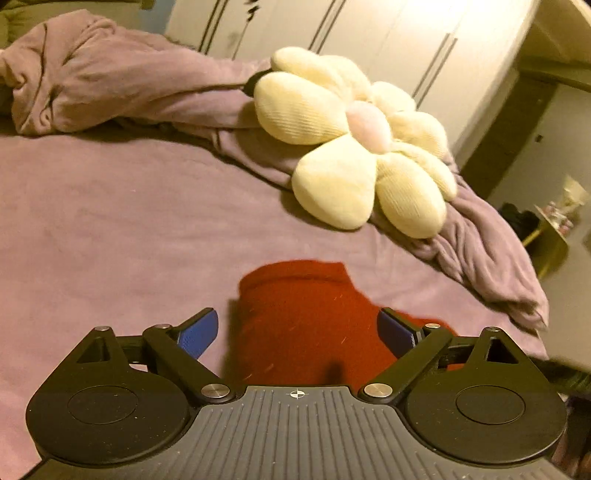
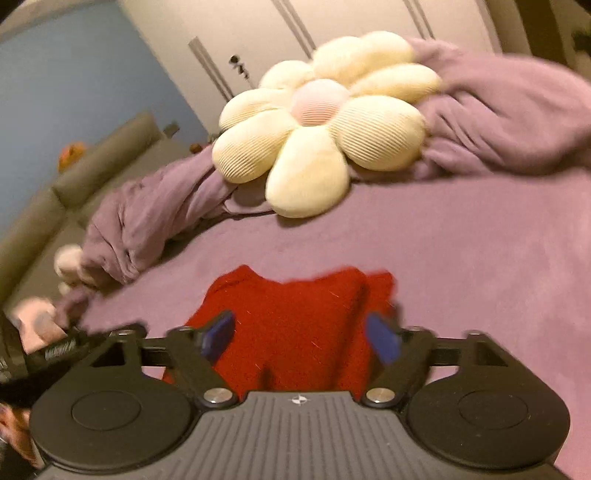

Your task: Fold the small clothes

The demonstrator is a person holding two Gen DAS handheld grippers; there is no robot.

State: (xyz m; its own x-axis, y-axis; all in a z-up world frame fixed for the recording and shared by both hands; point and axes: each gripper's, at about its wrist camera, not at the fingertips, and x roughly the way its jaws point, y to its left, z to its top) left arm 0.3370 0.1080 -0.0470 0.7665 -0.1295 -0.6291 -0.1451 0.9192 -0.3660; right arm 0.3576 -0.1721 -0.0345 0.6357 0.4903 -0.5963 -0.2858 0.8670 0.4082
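Note:
A small red knit garment (image 1: 306, 317) lies folded on the purple bed sheet (image 1: 110, 229), just ahead of my left gripper (image 1: 297, 334). The left gripper is open, its blue pads (image 1: 197, 334) spread to either side of the garment and holding nothing. In the right wrist view the same red garment (image 2: 295, 325) lies in front of my right gripper (image 2: 303, 338), which is also open with blue pads (image 2: 219, 334) apart over the cloth. The garment's near part is hidden behind both gripper bodies.
A cream flower-shaped plush cushion (image 1: 354, 144) rests on a bunched purple blanket (image 1: 110, 85) across the far side of the bed. White wardrobe doors (image 1: 369, 33) stand behind. The other hand-held gripper (image 2: 55, 347) shows at the left edge of the right view.

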